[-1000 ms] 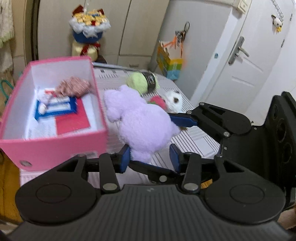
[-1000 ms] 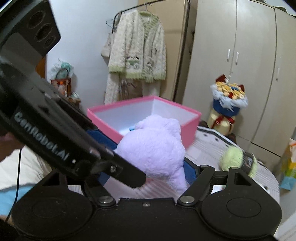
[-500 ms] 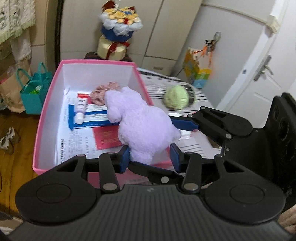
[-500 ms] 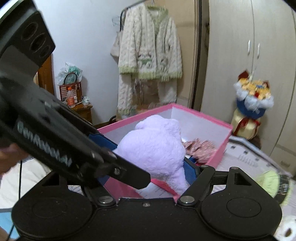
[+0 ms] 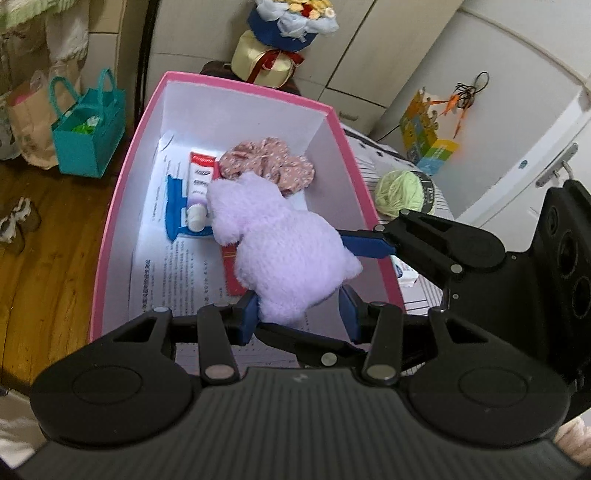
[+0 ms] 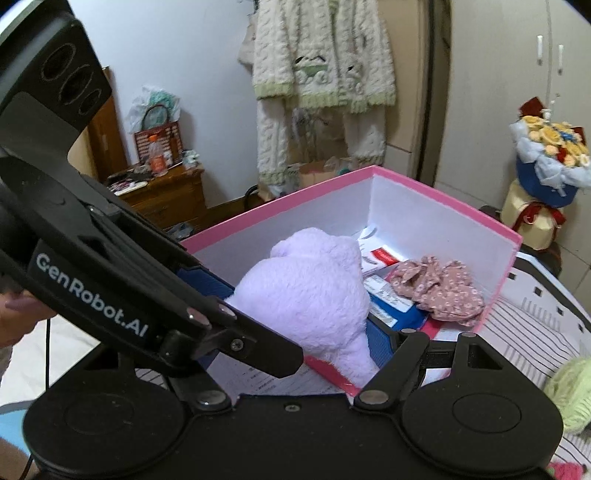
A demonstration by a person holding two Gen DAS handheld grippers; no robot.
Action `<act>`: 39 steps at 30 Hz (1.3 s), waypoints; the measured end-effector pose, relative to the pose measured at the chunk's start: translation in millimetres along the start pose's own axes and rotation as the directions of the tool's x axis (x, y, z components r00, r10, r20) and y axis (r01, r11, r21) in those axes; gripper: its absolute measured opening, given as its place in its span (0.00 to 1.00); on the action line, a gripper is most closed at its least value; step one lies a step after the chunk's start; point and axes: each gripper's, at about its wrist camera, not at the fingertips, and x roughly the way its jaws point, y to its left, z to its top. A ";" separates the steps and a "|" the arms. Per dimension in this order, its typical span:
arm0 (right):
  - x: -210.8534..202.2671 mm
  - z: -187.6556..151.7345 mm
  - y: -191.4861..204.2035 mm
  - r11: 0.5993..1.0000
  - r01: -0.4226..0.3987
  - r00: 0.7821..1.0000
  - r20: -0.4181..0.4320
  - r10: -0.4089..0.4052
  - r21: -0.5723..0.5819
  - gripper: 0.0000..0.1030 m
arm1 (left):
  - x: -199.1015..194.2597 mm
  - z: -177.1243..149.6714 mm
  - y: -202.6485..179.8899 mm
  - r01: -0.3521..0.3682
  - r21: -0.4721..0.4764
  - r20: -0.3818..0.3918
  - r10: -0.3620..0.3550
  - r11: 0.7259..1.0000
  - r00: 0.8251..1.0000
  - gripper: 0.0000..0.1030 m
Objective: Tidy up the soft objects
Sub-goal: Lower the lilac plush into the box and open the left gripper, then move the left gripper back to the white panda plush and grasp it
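A lilac plush toy (image 5: 280, 251) hangs over the inside of the pink box (image 5: 118, 206), held from two sides. My left gripper (image 5: 297, 317) is shut on the toy's lower end, blue pads against the fur. My right gripper (image 6: 295, 314) is shut wide across the plush toy (image 6: 306, 288); one of its blue fingers (image 5: 365, 243) presses the toy's side in the left wrist view, and the other is hidden. A floral pink fabric piece (image 5: 269, 166) and a toothpaste tube (image 5: 199, 184) lie in the box on printed paper. A green yarn ball (image 5: 400, 192) sits on the striped surface right of the box.
A teal bag (image 5: 88, 140) stands on the wooden floor left of the box. A bouquet (image 5: 291, 22) stands behind the box by the wardrobe. A knitted cardigan (image 6: 321, 74) hangs beyond the box's far wall (image 6: 280, 206), with a wooden cabinet (image 6: 166, 195) to the left.
Both grippers carried the plush toy sideways off the striped surface to above the box interior. The grips look unchanged.
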 end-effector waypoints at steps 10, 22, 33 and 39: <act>13.6 6.5 -2.1 0.996 -0.027 0.998 -0.059 0.022 -0.084 0.83 | 6.6 6.8 0.8 -0.053 -0.012 -0.042 0.052 0.999 0.998 0.56; -21.1 -3.8 -4.0 0.994 -0.012 1.000 -0.028 0.009 -0.110 0.86 | -35.1 -3.4 -32.0 -0.037 0.106 0.098 0.027 0.994 0.995 0.60; -85.6 -24.7 -2.0 0.993 0.074 0.997 0.035 -0.071 -0.096 0.86 | -54.8 -25.0 -74.4 -0.032 0.180 0.140 0.006 0.983 0.990 0.61; -140.5 -50.6 -19.1 0.988 0.149 0.985 0.099 -0.144 -0.043 0.86 | -51.8 -31.6 -101.9 0.032 0.237 0.129 -0.064 0.971 0.990 0.61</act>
